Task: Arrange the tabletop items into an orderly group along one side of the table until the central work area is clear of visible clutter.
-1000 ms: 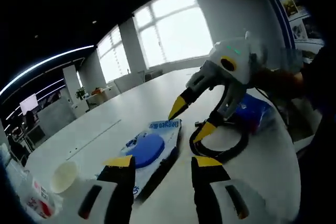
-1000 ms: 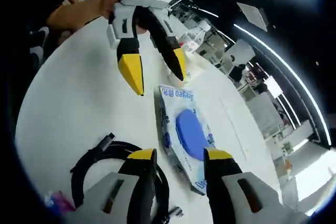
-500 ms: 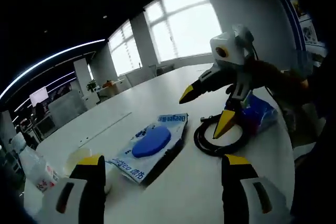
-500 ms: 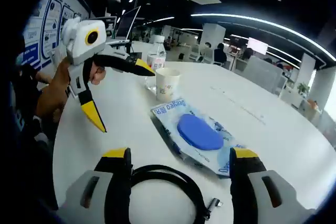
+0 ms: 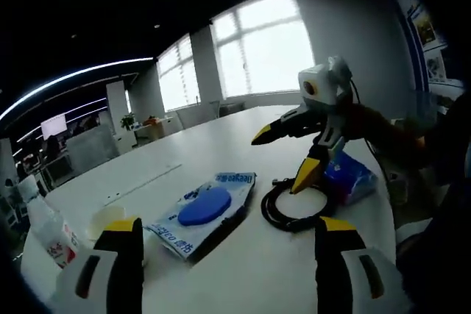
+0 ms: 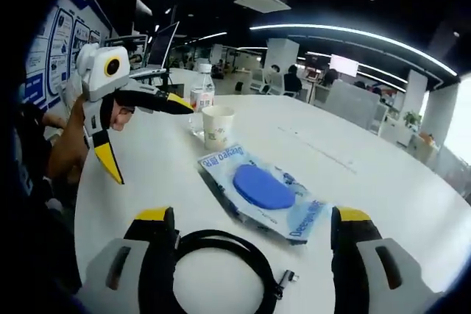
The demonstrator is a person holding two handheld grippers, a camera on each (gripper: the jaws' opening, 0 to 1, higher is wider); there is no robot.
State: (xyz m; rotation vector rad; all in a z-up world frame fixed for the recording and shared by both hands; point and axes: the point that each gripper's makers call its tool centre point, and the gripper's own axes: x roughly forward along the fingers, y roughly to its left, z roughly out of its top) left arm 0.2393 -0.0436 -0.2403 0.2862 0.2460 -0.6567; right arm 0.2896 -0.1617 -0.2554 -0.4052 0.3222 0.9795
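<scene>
Open-plan office, white bench (image 6: 383,182). Nearest the right gripper (image 6: 254,237), its fingers spread wide, lies a coiled black cable (image 6: 221,255). Just beyond the cable sits the wipes pack (image 6: 261,193), flat with its blue lid up. Past the pack stand a paper cup (image 6: 218,126) and a bottle (image 6: 199,101). The left gripper (image 6: 140,137) hovers beside the pack, fingers apart. A blue packet (image 5: 349,179) lies just behind the cable.

My side of a big white table (image 6: 383,174), wet-wipes pack (image 6: 261,192) flat mid-surface, coiled black cable (image 6: 221,262) just beside it nearest me, paper cup (image 6: 218,126) and water bottle (image 6: 200,101) together farther along, blue tissue pack (image 5: 352,176) beyond the cable.
</scene>
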